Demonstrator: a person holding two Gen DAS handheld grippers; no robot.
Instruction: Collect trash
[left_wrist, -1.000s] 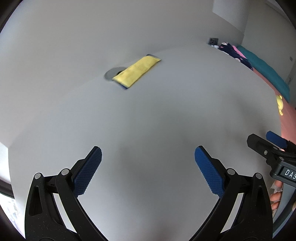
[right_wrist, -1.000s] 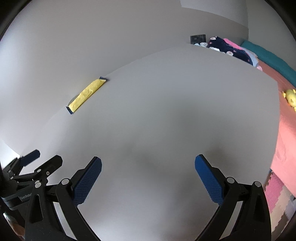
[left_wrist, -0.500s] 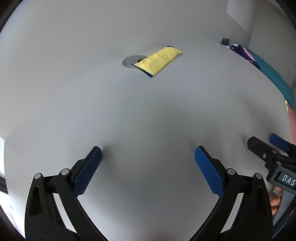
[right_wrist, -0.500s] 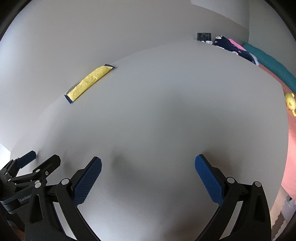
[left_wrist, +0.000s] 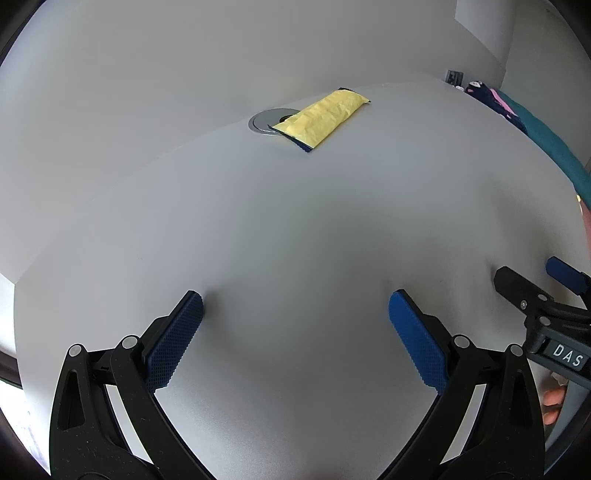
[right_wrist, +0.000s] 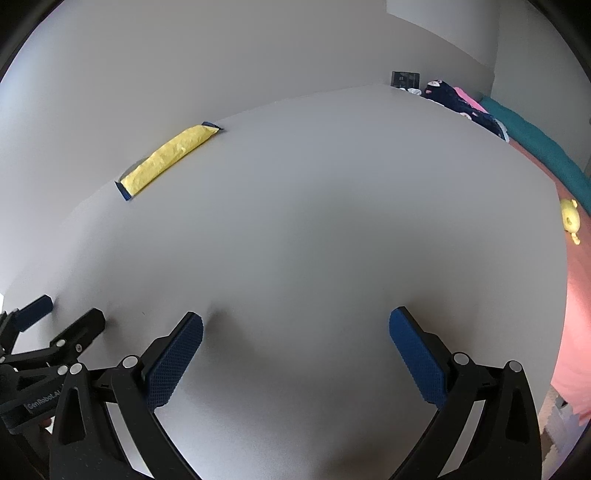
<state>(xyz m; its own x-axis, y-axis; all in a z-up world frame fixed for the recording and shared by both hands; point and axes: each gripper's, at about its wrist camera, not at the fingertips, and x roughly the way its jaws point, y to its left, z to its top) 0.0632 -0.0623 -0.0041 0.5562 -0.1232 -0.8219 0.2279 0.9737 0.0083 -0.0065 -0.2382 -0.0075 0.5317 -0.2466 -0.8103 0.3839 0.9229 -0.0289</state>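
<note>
**Desk:** Start at the left. What is there?

**Photographer:** The left gripper (left_wrist: 295, 299) sits low over a plain grey table (left_wrist: 295, 229), its two blue-padded fingers (left_wrist: 173, 343) spread wide with nothing between them. From the right wrist camera the same tool shows at the lower left edge (right_wrist: 51, 317), fingers parted there too.

**Desk:** And the trash?

**Photographer:** One piece: a long yellow wrapper (left_wrist: 323, 116) with dark blue sealed ends, lying flat at the far side of the table, close to the back edge. Its near end overlaps a round metal grommet (left_wrist: 264, 120) set into the tabletop. It is well apart from both grippers. In the right wrist view it lies up and to the left (right_wrist: 170, 158), aslant, with only a sliver of the grommet showing beside it.

**Desk:** Moving right?

**Photographer:** The right gripper (right_wrist: 295, 323) hangs over bare table, its blue pads (right_wrist: 417, 363) wide apart and empty. The left wrist camera catches it at the far right (left_wrist: 532, 275), black body with white lettering, and a fingertip of the person's hand (left_wrist: 554, 404) below it.

**Desk:** Beyond the table?

**Photographer:** A pale wall (right_wrist: 258, 55) behind. Off the right edge, a teal cover (right_wrist: 535, 144), dark patterned fabric (right_wrist: 461, 103), a pink surface (right_wrist: 576, 314) and a small yellow toy (right_wrist: 570, 218).
</note>
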